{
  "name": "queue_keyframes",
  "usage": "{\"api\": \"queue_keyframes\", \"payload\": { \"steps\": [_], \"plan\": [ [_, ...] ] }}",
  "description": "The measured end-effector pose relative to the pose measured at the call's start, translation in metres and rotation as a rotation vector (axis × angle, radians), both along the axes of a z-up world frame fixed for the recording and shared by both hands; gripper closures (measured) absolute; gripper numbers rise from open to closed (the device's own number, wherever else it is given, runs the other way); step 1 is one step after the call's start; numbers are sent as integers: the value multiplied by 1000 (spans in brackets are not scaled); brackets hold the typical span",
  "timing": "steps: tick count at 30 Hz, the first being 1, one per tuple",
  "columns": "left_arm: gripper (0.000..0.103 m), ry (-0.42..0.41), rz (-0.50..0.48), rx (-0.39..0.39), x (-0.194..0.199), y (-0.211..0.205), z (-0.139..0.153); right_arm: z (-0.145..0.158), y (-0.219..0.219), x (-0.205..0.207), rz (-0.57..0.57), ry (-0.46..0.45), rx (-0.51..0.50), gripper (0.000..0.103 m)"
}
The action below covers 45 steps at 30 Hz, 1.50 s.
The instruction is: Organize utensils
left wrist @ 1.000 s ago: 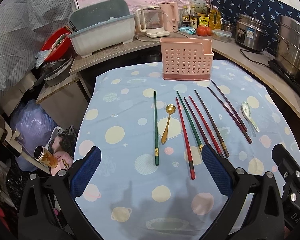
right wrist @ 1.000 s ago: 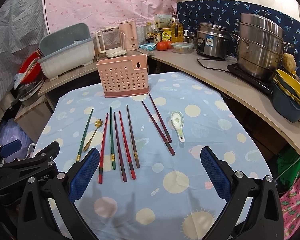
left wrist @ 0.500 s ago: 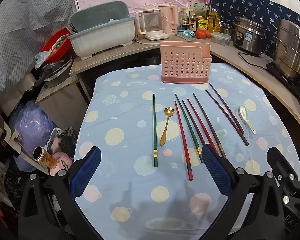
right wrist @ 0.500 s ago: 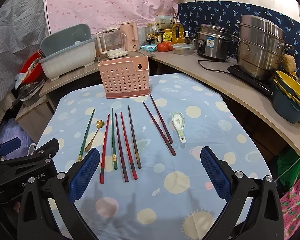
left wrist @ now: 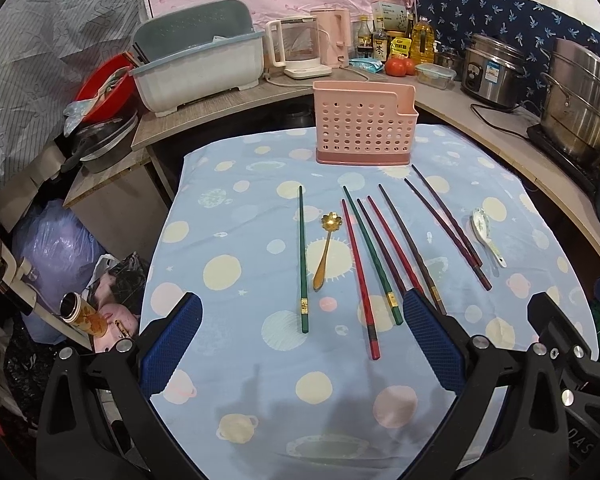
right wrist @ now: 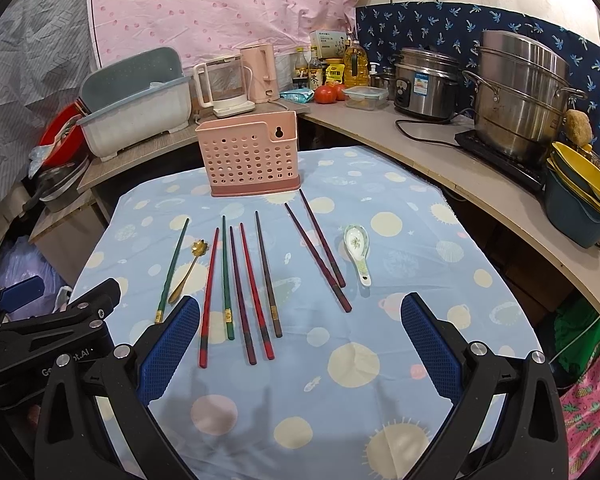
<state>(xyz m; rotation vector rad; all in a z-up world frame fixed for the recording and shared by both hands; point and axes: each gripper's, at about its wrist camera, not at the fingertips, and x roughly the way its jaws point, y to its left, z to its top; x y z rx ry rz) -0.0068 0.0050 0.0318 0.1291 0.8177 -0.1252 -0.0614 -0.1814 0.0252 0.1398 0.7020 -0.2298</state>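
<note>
A pink perforated utensil holder (left wrist: 365, 127) (right wrist: 253, 156) stands upright at the far end of the blue dotted tablecloth (left wrist: 236, 392). In front of it lie several chopsticks in green (left wrist: 302, 258), red (left wrist: 360, 276) and dark brown (left wrist: 446, 226), a gold flower-bowl spoon (left wrist: 326, 250) (right wrist: 189, 265) and a white ceramic spoon (left wrist: 486, 234) (right wrist: 358, 252). My left gripper (left wrist: 300, 340) hovers open over the near ends of the chopsticks, holding nothing. My right gripper (right wrist: 300, 336) is open too, above the cloth just short of the chopsticks.
A curved counter (right wrist: 460, 160) wraps the back and right, carrying a rice cooker (right wrist: 426, 82), a steel steamer pot (right wrist: 520, 96), stacked bowls (right wrist: 584, 196), kettles (left wrist: 300, 46), bottles and tomatoes. A dish-drainer bin (left wrist: 198, 62) sits at the back left. Bags lie on the floor (left wrist: 56, 256) left of the table.
Both grippers have drawn back and risen slightly, so the utensils and holder sit a little further off in both views. Nothing on the cloth has moved.
</note>
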Motion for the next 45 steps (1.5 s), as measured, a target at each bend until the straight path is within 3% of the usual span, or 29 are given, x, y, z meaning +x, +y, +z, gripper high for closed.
{"api": "queue_keyframes", "payload": {
  "steps": [28, 38, 45],
  "plan": [
    [7, 31, -25, -15, 10, -4, -9, -5, -11, 8, -15, 18, 5, 6],
    [7, 82, -49, -33, 28, -8, -28, -18, -24, 26, -32, 48, 7, 6],
    [7, 149, -22, -64, 53, 0, -61, -33, -40, 40, -62, 72, 28, 6]
  ]
}}
